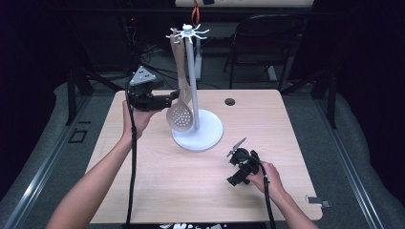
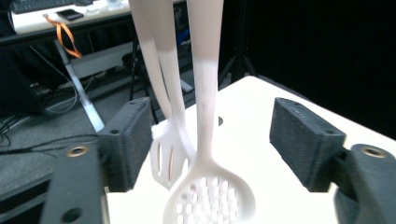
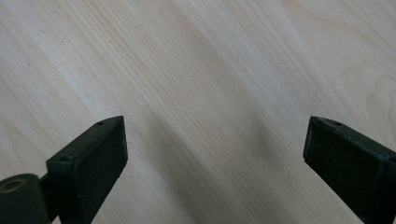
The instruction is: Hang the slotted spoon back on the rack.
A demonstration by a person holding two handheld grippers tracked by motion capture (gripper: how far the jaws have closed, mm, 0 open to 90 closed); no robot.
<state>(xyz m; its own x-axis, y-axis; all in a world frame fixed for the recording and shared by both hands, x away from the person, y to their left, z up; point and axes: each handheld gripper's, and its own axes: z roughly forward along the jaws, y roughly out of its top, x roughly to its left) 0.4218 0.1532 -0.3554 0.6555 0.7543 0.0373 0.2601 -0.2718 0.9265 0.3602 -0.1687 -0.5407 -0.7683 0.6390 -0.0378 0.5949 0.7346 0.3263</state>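
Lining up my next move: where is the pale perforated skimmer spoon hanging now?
In the high view the pale perforated skimmer spoon hangs left of the white stand's pole, beside the left gripper.

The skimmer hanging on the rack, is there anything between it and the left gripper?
Nothing visible blocks it. The left gripper has its jaws open with the skimmer already hanging between them, pads clear of it. A slotted turner hangs just behind, close to one pad, so it could get caught too.

White slotted spoon (image 1: 181, 116) with a beige handle, dotted with round holes, beside the white stand (image 1: 197, 125). Pale wood-grain table (image 1: 143, 191); black left gripper (image 1: 169, 100).
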